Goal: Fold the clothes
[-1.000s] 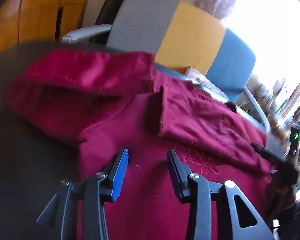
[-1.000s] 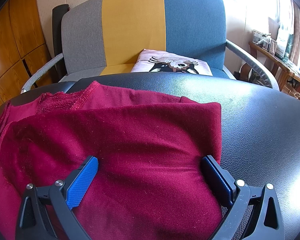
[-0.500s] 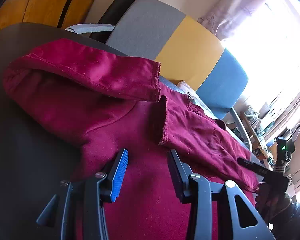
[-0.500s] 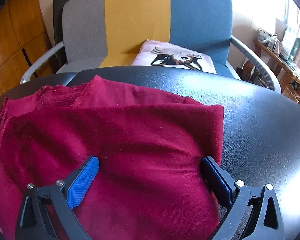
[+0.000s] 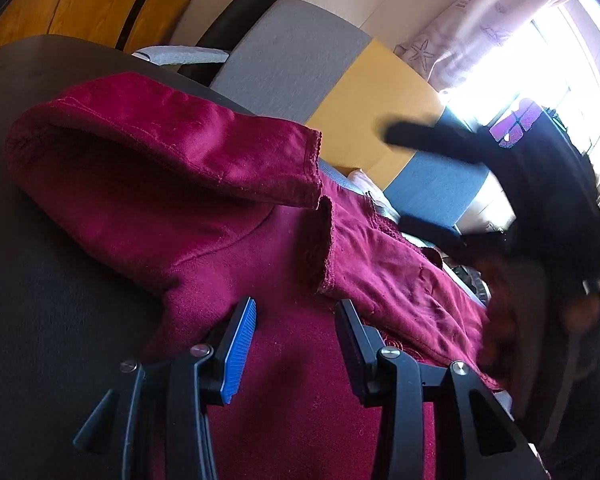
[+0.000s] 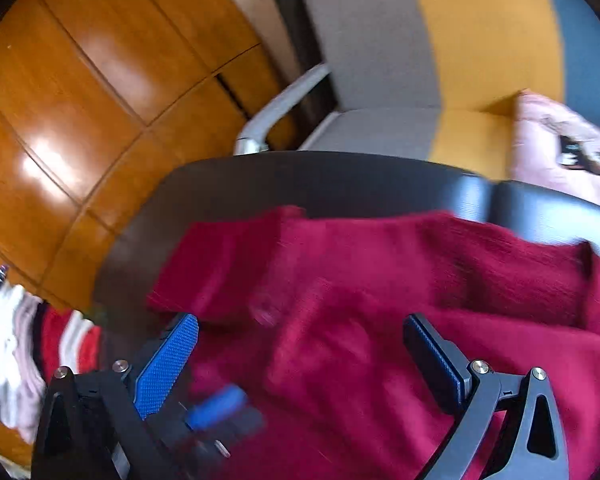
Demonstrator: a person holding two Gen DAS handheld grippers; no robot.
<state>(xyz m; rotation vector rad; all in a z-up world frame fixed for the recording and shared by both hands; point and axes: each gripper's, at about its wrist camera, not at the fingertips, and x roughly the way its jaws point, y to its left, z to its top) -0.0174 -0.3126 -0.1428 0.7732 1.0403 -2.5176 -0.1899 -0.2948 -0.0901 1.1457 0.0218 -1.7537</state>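
No readable text, label, brand, number or sign in either view.

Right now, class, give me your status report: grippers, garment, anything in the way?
Left gripper open, empty, over red sweater. Right gripper open, empty, above it. Sleeves folded in. Nothing in the way on the black table.

Right tool (image 5: 440, 184) motion-blurred; sweater (image 6: 380, 320) blurred

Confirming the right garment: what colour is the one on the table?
Dark red garment, plain; clearest in the left wrist view.
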